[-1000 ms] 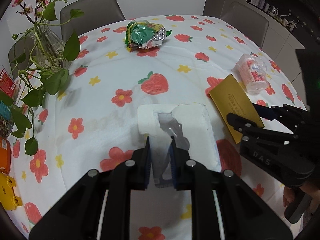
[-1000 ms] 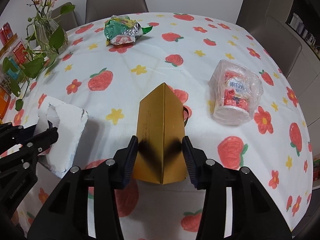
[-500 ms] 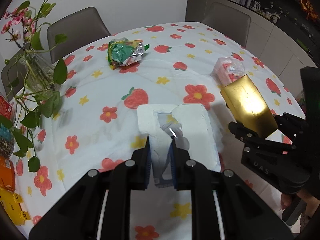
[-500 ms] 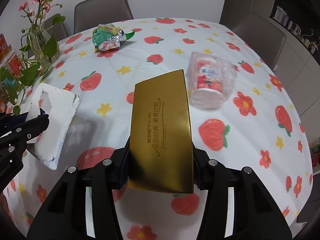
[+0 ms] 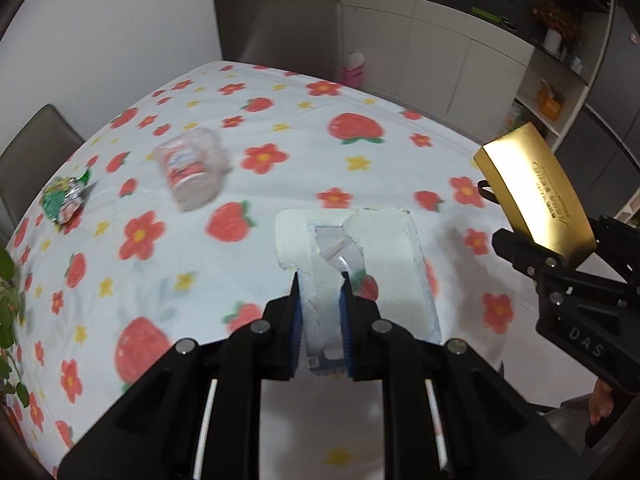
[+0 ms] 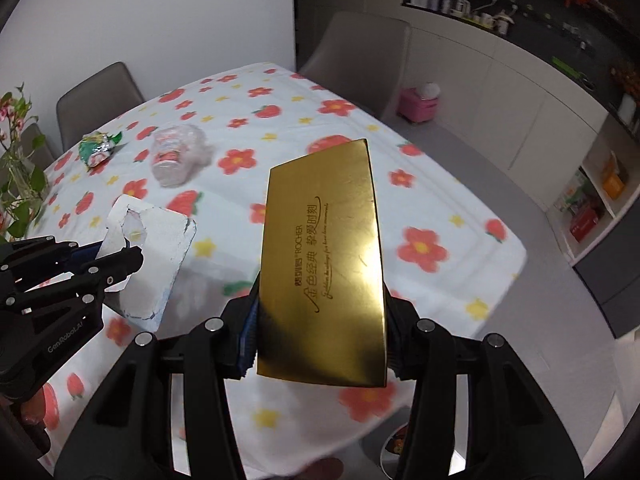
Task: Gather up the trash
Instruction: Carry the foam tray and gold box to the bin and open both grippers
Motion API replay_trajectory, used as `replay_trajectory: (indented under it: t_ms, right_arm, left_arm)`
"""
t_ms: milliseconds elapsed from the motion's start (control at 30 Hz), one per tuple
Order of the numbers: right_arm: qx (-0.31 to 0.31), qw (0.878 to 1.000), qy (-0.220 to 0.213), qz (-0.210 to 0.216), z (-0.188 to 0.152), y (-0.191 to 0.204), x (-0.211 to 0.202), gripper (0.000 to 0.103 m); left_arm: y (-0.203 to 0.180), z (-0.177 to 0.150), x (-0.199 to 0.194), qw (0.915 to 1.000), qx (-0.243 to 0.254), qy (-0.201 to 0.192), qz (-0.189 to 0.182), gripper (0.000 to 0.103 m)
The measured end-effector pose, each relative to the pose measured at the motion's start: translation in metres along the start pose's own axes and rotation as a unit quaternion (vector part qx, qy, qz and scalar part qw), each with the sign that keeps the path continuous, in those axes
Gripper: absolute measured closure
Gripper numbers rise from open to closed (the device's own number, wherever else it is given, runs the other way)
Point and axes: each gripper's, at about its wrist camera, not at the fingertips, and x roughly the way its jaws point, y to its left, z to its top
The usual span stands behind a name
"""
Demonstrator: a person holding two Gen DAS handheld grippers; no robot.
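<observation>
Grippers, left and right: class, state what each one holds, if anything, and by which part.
The left gripper pinches the torn white foam tray by its near edge. The right gripper clamps the gold box across its near end.

Both grippers are matte black with silver screw heads and blue finger pads [image 5: 297,320]; the right gripper [image 5: 560,264] reads "DAS", the left gripper [image 6: 100,256] "GenRobot.AI".

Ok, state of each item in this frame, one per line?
Left claw: shut on white packet.
White packet: torn open, lifted.
Right claw: shut on gold box.
Gold box: flattened, held up.
Plastic cup: on its side.
Foil wrapper: crumpled on table.
</observation>
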Motion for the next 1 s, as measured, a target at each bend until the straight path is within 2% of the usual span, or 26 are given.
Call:
replay_trajectory:
  t_ms: [233,400,533,800,1000]
  right_arm:
    - [0.085,0.994,0.013,-0.071,-0.076,-0.109,-0.041,0.055]
    - [0.144,0.982,0.031,-0.115,-0.141,-0.163,-0.05,0.055]
    - [0.197,0.969,0.055,-0.137,-0.199,-0.193,-0.04,0.055]
    - [0.277,0.942,0.105,-0.155,-0.312,-0.224,0.02,0.055]
    - [0.307,0.93,0.137,-0.148,-0.383,-0.236,0.087,0.055]
  left_arm:
    - [-0.139,-0.003,0.021,0.9935,0.091,0.012,-0.067,0.086]
    - [-0.227,-0.022,0.048,0.9817,0.156,0.029,-0.105,0.086]
    - [-0.281,-0.054,0.081,0.9691,0.204,0.058,-0.126,0.086]
    - [-0.339,-0.135,0.167,0.9453,0.27,0.119,-0.139,0.086]
    - [-0.366,-0.198,0.243,0.9317,0.297,0.149,-0.146,0.086]
